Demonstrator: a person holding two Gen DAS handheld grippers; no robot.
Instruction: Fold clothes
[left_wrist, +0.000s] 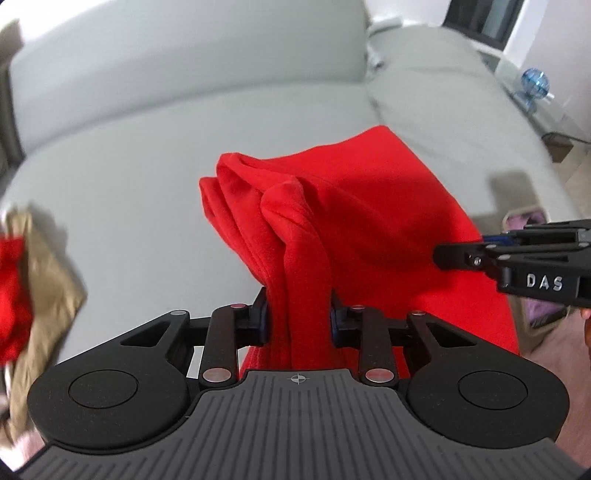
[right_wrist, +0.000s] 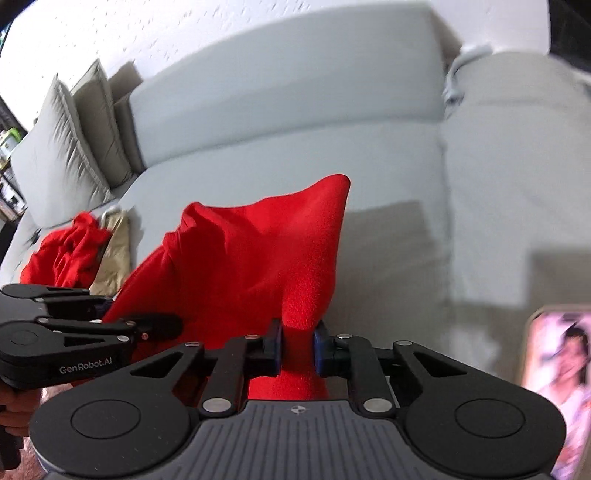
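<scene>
**Both grippers pinching the red garment over the sofa**

I am holding the red garment (left_wrist: 332, 221) up off the grey sofa (left_wrist: 147, 147) with both tools. My left gripper (left_wrist: 298, 317) is pinching a bunched, twisted fold of the cloth between its blue pads (left_wrist: 263, 319), and the fabric is rising in thick ridges just ahead of them. My right gripper (right_wrist: 298, 347) is clamping a narrower strip of the same garment, with its fingers pressed in on either side of the cloth. From the right wrist view the garment is fanning out from that pinch toward a pointed corner above the seat cushion, and it is casting a shadow on the cushion to its right.

The two tools are sitting near each other, each showing at the edge of the other's view. Off to my left, a second red piece (right_wrist: 62, 251) is lying crumpled against a beige garment (right_wrist: 114, 254) on the seat. Grey cushions (right_wrist: 62, 147) are leaning at the sofa's far end. A phone (right_wrist: 557, 387) with a lit screen is showing at the right edge.
</scene>
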